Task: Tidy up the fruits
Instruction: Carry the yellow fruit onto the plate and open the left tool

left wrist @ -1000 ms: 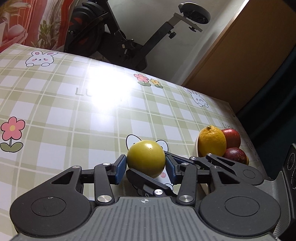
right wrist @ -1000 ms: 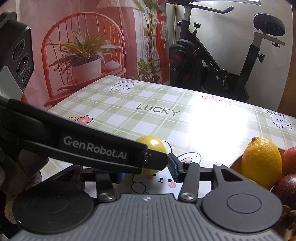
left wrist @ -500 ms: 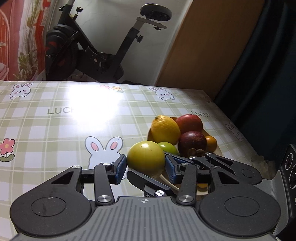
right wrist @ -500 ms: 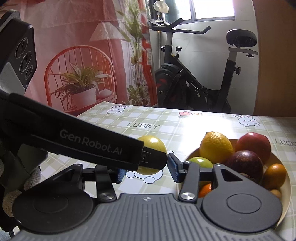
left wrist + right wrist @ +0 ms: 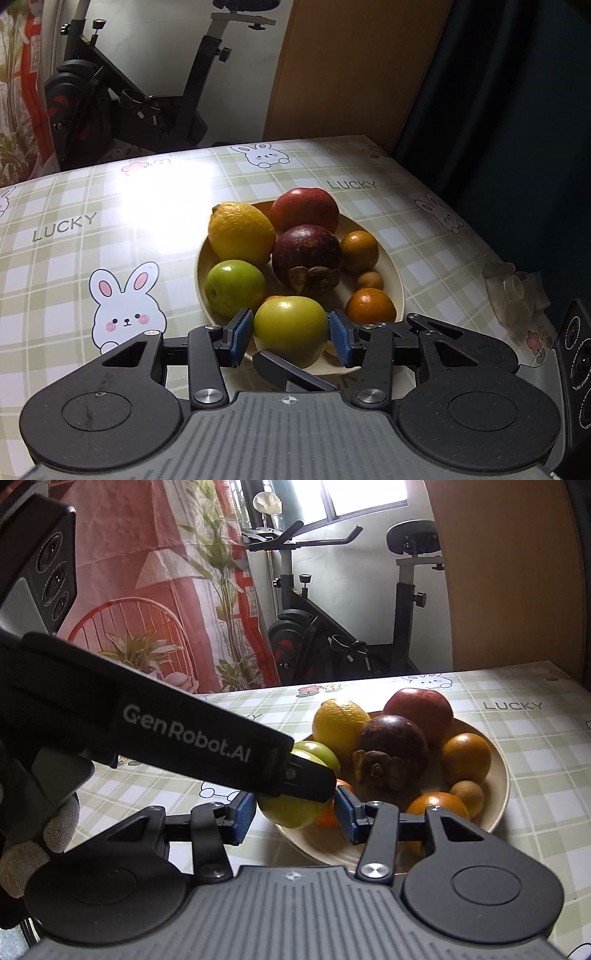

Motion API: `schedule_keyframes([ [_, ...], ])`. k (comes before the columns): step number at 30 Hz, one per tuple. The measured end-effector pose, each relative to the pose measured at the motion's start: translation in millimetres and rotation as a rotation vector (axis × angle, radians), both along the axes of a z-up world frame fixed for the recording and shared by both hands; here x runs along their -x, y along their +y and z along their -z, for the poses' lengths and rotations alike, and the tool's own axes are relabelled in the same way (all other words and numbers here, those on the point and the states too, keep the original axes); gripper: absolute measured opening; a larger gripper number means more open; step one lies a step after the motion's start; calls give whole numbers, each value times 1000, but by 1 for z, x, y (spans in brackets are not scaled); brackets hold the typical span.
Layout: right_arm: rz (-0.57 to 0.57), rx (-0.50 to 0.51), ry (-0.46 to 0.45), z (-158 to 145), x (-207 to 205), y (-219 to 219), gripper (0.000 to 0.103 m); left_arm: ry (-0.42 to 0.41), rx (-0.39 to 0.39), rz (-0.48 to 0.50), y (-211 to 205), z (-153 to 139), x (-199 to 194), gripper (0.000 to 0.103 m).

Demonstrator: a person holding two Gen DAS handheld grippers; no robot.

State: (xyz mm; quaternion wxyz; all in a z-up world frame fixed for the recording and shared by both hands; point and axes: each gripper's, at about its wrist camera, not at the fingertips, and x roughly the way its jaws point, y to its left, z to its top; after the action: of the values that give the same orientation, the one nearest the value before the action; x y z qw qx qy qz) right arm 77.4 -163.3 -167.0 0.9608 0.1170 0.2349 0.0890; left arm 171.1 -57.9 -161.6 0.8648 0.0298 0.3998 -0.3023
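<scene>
A yellow-green fruit (image 5: pixel 291 326) sits between the blue pads of my left gripper (image 5: pixel 291 338), which is shut on it. It hangs over the near rim of a beige plate (image 5: pixel 391 258). On the plate lie a lemon (image 5: pixel 240 232), a red apple (image 5: pixel 304 208), a dark mangosteen (image 5: pixel 306 251), a green fruit (image 5: pixel 234 282) and small oranges (image 5: pixel 360 251). In the right wrist view the same yellow-green fruit (image 5: pixel 291 812) fills the gap of my right gripper (image 5: pixel 295 812). The left device's black body (image 5: pixel 184 731) crosses over it and hides its top.
The checked tablecloth (image 5: pixel 110 221) ends close to the right of the plate, beside a dark curtain (image 5: pixel 517 110). A clear plastic piece (image 5: pixel 513 291) lies near that edge. An exercise bike (image 5: pixel 332 638) stands behind the table. A gloved hand (image 5: pixel 55 823) shows at lower left.
Both grippers moved right together with the yellow-green fruit, from bare tablecloth to above the plate's near rim. The views tilted downward, so the whole plate shows.
</scene>
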Motion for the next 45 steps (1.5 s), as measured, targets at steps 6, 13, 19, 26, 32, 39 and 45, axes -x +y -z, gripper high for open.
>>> schedule_keyframes([
  [6,55,-20,-26,0,9,-19,49,-10,-19,28,-29,-4,3,48],
  [13,87,33,-67,6,11,-28,49,-19,-23,32,-50,1,0,49],
  [19,54,116,-106,10,5,-20,52,-37,-33,22,-51,4,1,49],
  [26,9,133,-89,14,2,-16,50,-14,-24,-9,-39,8,1,48],
  [32,-17,139,-84,16,1,-13,50,-10,-12,-26,-34,10,4,48],
  [39,-28,133,-63,17,-4,-15,50,-68,-21,-64,-26,3,15,51],
  [45,-34,154,-17,15,-8,-12,57,-150,12,-154,-2,-19,27,68],
])
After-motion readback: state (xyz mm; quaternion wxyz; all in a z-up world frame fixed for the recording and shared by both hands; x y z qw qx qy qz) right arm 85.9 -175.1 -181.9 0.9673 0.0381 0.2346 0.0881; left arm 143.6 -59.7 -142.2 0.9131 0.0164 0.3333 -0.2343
